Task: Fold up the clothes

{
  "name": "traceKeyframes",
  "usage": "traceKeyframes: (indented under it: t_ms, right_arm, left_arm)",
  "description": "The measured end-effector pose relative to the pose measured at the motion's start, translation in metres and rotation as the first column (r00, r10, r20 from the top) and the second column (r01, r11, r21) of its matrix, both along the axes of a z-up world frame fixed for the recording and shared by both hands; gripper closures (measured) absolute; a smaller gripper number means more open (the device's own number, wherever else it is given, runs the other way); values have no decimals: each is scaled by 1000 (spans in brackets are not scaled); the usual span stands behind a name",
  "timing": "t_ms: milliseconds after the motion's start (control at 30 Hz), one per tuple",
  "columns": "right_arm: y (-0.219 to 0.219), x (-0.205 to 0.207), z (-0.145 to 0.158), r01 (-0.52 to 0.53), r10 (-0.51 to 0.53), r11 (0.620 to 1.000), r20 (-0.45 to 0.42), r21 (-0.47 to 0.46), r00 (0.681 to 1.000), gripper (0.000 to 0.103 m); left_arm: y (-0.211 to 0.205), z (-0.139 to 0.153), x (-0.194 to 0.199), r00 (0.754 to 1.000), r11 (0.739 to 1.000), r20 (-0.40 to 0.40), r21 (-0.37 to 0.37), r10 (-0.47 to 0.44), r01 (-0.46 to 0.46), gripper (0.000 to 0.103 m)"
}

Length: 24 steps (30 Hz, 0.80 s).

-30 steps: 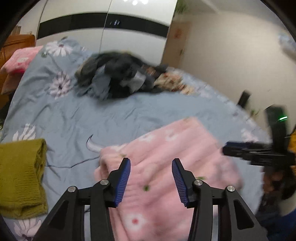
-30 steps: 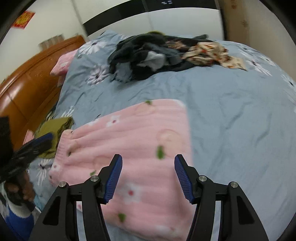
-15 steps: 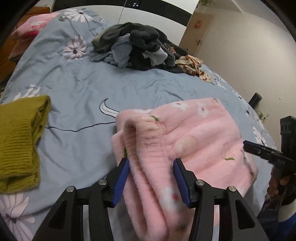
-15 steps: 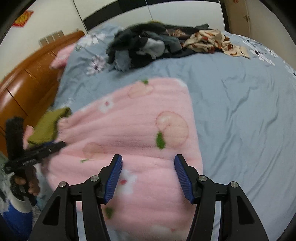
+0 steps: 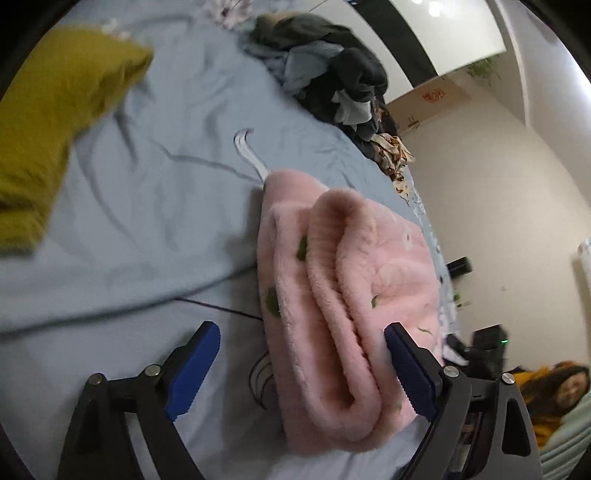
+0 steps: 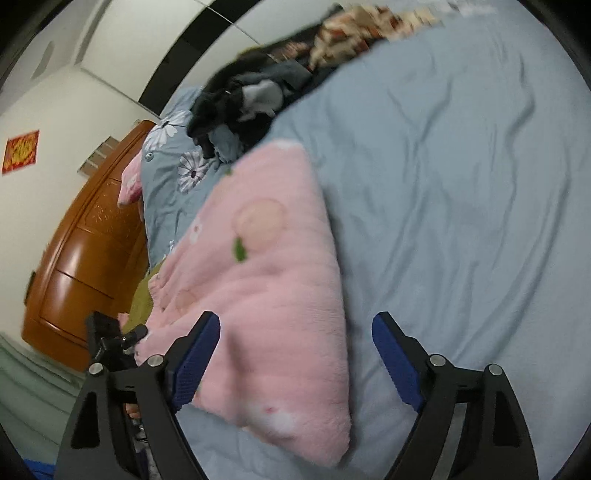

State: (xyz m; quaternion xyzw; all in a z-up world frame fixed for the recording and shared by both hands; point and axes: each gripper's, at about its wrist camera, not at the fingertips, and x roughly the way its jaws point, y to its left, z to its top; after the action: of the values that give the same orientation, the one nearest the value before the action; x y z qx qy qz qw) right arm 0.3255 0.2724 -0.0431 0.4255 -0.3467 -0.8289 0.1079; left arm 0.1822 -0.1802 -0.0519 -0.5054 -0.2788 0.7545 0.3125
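Note:
A pink fleece garment point(image 5: 351, 288) with small green and white prints lies folded in thick layers on the blue-grey bed sheet point(image 5: 147, 206). My left gripper point(image 5: 301, 369) is open wide, low over the bed. The bundle's near end sits between its fingers, close against the right pad point(image 5: 406, 373). From the other side, the pink garment point(image 6: 266, 266) is a flat padded slab. My right gripper point(image 6: 295, 362) is open too, with the slab's near right corner between its fingers. The left gripper point(image 6: 110, 343) shows at the garment's far left end.
A folded olive-yellow knit point(image 5: 55, 110) lies at the left on the bed. A dark heap of clothes point(image 6: 251, 96) and a floral garment point(image 6: 369, 26) sit at the far end. A wooden headboard point(image 6: 81, 258) and pink pillow point(image 6: 131, 184) are at the left. A person point(image 5: 554, 391) is at the bedside.
Both grippers have opened wider and tilted low at the pink garment's near edge. The fold that stood between the left fingers now lies down as a thick bundle.

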Motion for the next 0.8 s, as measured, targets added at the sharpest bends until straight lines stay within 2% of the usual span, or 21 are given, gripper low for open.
traceKeyframes:
  t_ms: [133, 500, 533, 600, 633, 700, 800]
  right_arm:
    - [1, -17, -12, -9, 9, 998, 5, -57, 1000, 17]
    - [-15, -48, -15, -28, 28, 998, 7, -54, 1000, 17]
    - [-17, -48, -14, -28, 29, 998, 7, -50, 1000, 17]
    - [-21, -45, -12, -41, 41, 997, 2, -61, 999, 19]
    - [-23, -44, -11, -44, 44, 997, 0, -56, 999, 20]
    - [-29, -42, -7, -44, 44, 999, -2, -31, 999, 29]
    - [-29, -38, -5, -25, 25, 999, 1, -45, 1000, 44]
  left_arm:
    - [15, -6, -5, 999, 999, 11, 24, -33, 33, 11]
    - [54, -1, -9, 998, 998, -44, -45, -52, 50, 12]
    - [55, 0, -8, 998, 998, -47, -47, -49, 47, 15]
    - [54, 4, -5, 998, 998, -55, -50, -44, 41, 27]
    - [54, 6, -4, 997, 998, -59, -52, -41, 38, 30]
    - [54, 10, -2, 997, 998, -66, -55, -36, 32, 42]
    - [54, 16, 2, 997, 998, -77, -60, -28, 23, 54]
